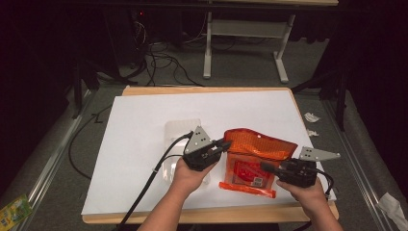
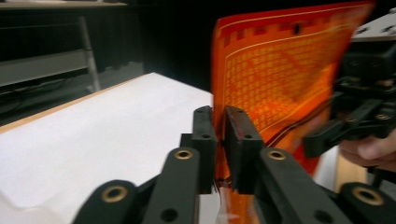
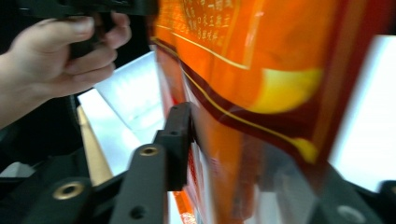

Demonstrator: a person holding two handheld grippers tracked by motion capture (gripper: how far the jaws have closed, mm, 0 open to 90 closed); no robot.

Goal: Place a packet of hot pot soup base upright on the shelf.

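Orange bag (image 1: pixel 256 156): stood nearly upright over the white table (image 1: pixel 144 144), between my two tools, its left edge clamped in my left gripper (image 1: pixel 223 144), its right side inside my right gripper (image 1: pixel 265 167), whose grip I could not confirm.

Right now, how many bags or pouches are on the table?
2. A glossy orange foil pouch stands between the left gripper and right gripper. A clear plastic bag lies flat behind the left gripper, partly hidden by the hand.
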